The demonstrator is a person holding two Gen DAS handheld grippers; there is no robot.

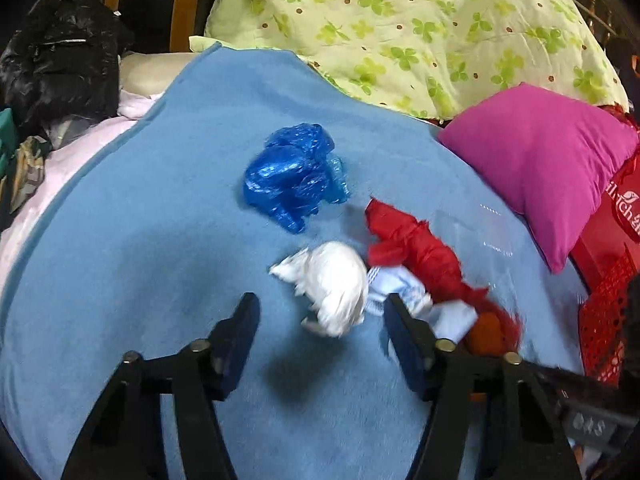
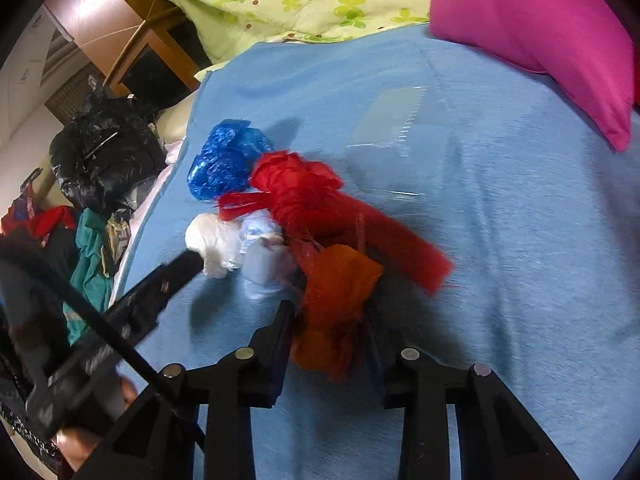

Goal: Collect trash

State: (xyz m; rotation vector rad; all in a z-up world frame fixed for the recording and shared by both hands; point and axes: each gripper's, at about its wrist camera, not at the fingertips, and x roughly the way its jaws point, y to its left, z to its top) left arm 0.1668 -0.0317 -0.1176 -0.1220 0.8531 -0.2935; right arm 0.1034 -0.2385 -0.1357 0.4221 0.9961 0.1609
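Observation:
Several crumpled plastic bags lie on a blue blanket [image 1: 160,200]. In the left wrist view my left gripper [image 1: 320,308] is open, with a white bag wad [image 1: 332,284] sitting between its fingertips and neither pad pressing on it. Beyond it lie a blue bag [image 1: 294,176] and a red bag [image 1: 416,252], with a pale blue scrap [image 1: 400,288] beside the white wad. In the right wrist view my right gripper [image 2: 328,320] is shut on an orange bag [image 2: 336,292]. The red bag [image 2: 320,204], blue bag [image 2: 224,158] and white wad [image 2: 216,244] lie just ahead of it.
A clear plastic box [image 2: 396,136] rests on the blanket past the red bag. A magenta pillow [image 1: 536,160] and a clover-print quilt [image 1: 400,20] border the far side. There is a black bag [image 1: 60,60] at left and a red mesh basket [image 1: 604,312] at right.

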